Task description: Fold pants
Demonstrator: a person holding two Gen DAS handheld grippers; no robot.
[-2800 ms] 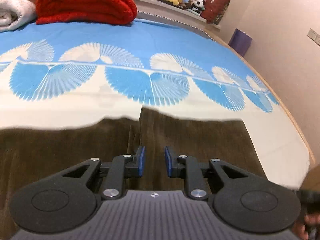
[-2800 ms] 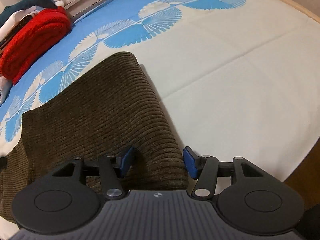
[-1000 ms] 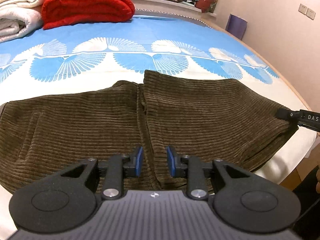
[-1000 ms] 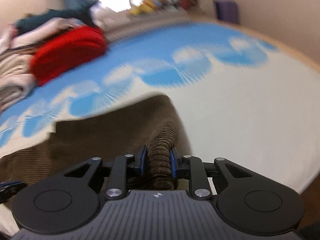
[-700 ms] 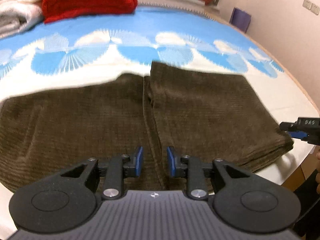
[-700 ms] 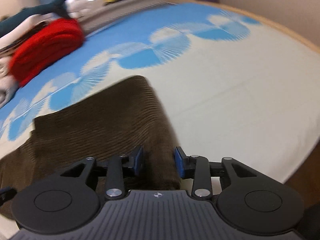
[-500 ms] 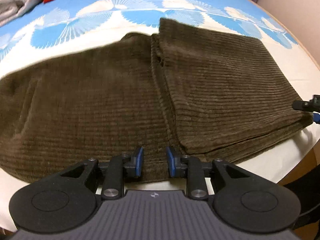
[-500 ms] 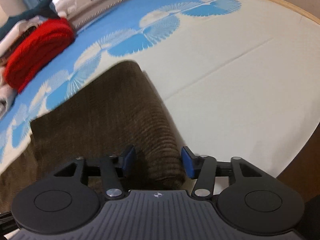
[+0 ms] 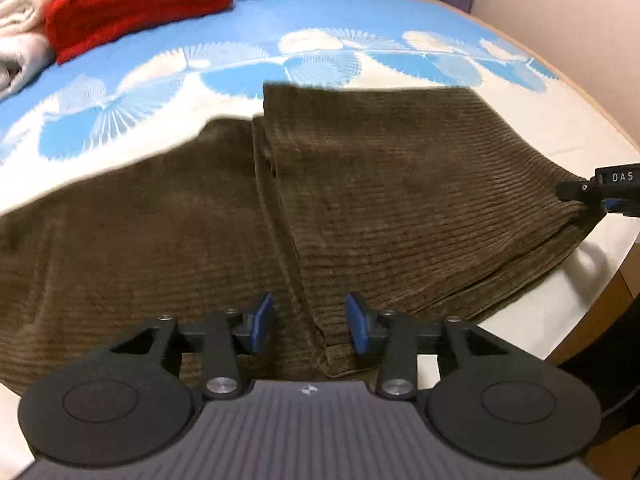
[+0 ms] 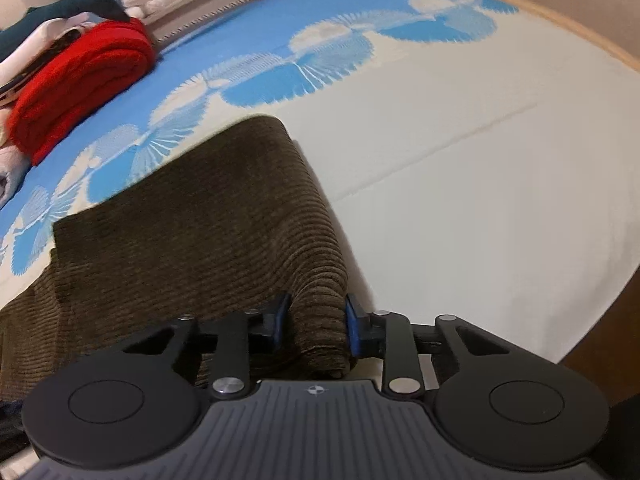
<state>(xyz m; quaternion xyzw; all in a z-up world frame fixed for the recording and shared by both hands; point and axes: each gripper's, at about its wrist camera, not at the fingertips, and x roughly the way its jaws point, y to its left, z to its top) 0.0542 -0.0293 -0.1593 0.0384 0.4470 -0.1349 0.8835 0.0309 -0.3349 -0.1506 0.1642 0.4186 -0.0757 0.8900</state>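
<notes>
While your right gripper has its fingers pressed against both sides of a thick roll of brown corduroy, your left gripper has its fingers spread apart, straddling the near hem of the pants without pinching it. The cloth caught in your right hand is the folded end of the pants, where the doubled fabric bunches into a ridge between the blue pads. In the left wrist view that same gripper shows at the far right edge of the garment, meeting the corner of the fold. The pants lie flat across the near part of the bed, one layer turned back over the other so its edge runs as a seam-like line just left of centre, straight out from your left fingers. The near hem sits close to the bed's edge. Beyond the pants the bedsheet is cream, then blue with white fan shapes. A folded red blanket rests at the far side, beside white bedding, and a dark plush shark lies above the red blanket in the right wrist view.
</notes>
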